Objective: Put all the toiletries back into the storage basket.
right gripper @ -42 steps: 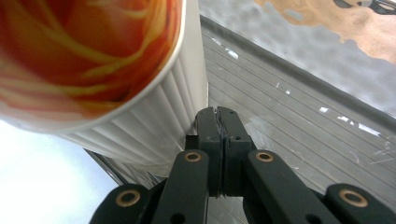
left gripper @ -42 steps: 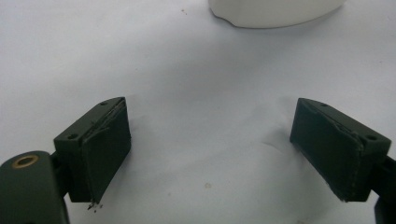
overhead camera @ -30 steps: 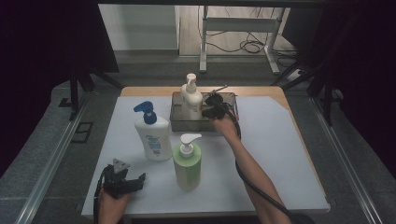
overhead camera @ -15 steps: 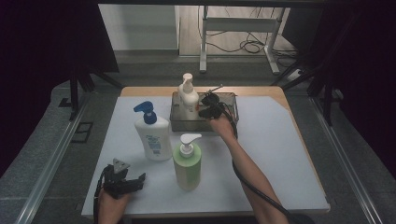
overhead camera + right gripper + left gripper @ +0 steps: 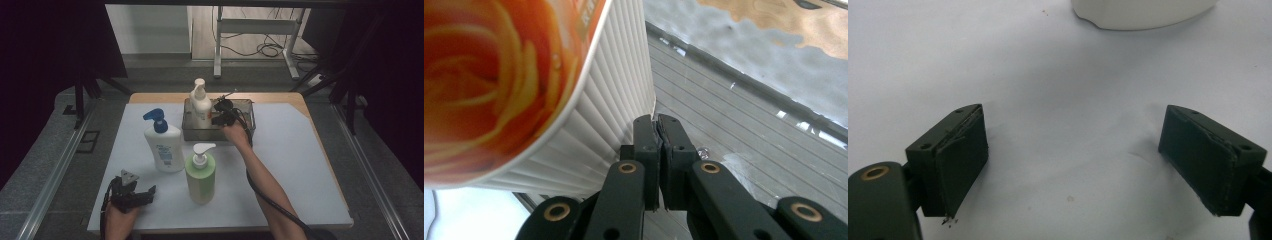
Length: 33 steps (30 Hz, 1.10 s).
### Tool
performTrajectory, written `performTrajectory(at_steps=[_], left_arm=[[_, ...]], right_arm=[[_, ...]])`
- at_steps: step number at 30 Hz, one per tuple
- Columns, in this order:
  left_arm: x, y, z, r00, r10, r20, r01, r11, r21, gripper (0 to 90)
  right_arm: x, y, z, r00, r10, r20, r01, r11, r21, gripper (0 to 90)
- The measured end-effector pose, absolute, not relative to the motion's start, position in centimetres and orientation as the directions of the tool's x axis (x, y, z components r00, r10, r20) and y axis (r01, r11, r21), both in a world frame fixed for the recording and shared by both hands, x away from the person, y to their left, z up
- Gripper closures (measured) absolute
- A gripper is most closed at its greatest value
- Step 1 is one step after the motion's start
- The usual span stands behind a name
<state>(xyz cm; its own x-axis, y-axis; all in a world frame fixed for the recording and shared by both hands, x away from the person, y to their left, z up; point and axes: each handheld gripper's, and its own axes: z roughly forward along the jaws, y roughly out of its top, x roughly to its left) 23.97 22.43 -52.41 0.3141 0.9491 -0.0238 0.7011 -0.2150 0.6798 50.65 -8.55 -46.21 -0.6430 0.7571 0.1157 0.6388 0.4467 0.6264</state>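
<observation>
Currently the right gripper (image 5: pixel 216 114) is over the metal tray (image 5: pixel 247 131) at the far side of the table (image 5: pixel 300 165), just beside the small white pump bottle (image 5: pixel 200 104) that stands in the tray's left part. In the right gripper view its two black jaws are pressed flat against each other with nothing between them; the ribbed white side of the bottle (image 5: pixel 589 130), with its orange printed label, sits immediately left of the closed tips (whether the tips actually touch it I cannot tell). Behind the jaws runs the grooved metal floor of the tray (image 5: pixel 744 135).

The left gripper (image 5: pixel 131 192) rests low at the near left edge of the table, held in the person's left hand (image 5: pixel 119 216). In the left gripper view its jaws are spread wide over bare white tabletop (image 5: pixel 1058 125), holding nothing; the base of a white container (image 5: pixel 1143 11) shows at the top edge of that view, well ahead of the pads.

Other items on the table (high view): a tall white bottle with blue pump (image 5: pixel 163 142) left of centre, and a green bottle with white pump (image 5: pixel 201 174) just in front and to the right of it, the two close but apart. The right forearm (image 5: pixel 265 180) stretches diagonally from the near edge to the tray, a black cable (image 5: pixel 262 192) trailing along it.
</observation>
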Motion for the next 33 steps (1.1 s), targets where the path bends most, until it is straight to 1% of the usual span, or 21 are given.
performTrajectory(at_steps=[9,16,17,18,20,21,27,29,33], left_arm=[[24.0,22.4,-52.4,0.314,0.949,-0.024,0.701,-0.215,0.68,12.0],[24.0,22.4,-52.4,0.314,0.949,-0.024,0.701,-0.215,0.68,12.0],[24.0,22.4,-52.4,0.314,0.949,-0.024,0.701,-0.215,0.68,12.0],[24.0,22.4,-52.4,0.314,0.949,-0.024,0.701,-0.215,0.68,12.0],[24.0,22.4,-52.4,0.314,0.949,-0.024,0.701,-0.215,0.68,12.0],[24.0,22.4,-52.4,0.314,0.949,-0.024,0.701,-0.215,0.68,12.0],[24.0,22.4,-52.4,0.314,0.949,-0.024,0.701,-0.215,0.68,12.0],[24.0,22.4,-52.4,0.314,0.949,-0.024,0.701,-0.215,0.68,12.0],[24.0,22.4,-52.4,0.314,0.949,-0.024,0.701,-0.215,0.68,12.0]], right_arm=[[50.6,-7.9,-46.3,-0.641,0.759,0.116,0.642,0.446,0.624,87.1],[50.7,-7.2,-46.3,-0.664,0.739,0.112,0.629,0.471,0.619,86.3],[50.6,-6.9,-46.3,-0.653,0.748,0.121,0.637,0.456,0.621,86.3],[50.7,-6.9,-46.4,-0.665,0.738,0.116,0.629,0.47,0.619,86.1],[50.6,-6.6,-46.4,-0.656,0.744,0.124,0.637,0.458,0.62,86.2],[50.7,-6.6,-46.4,-0.667,0.736,0.116,0.628,0.473,0.618,86.2],[50.6,-6.2,-46.5,-0.669,0.734,0.118,0.628,0.474,0.617,86.0],[50.6,-6.1,-46.5,-0.658,0.742,0.127,0.637,0.458,0.62,85.9],[50.6,-5.9,-46.6,-0.669,0.733,0.126,0.629,0.467,0.621,85.8]])
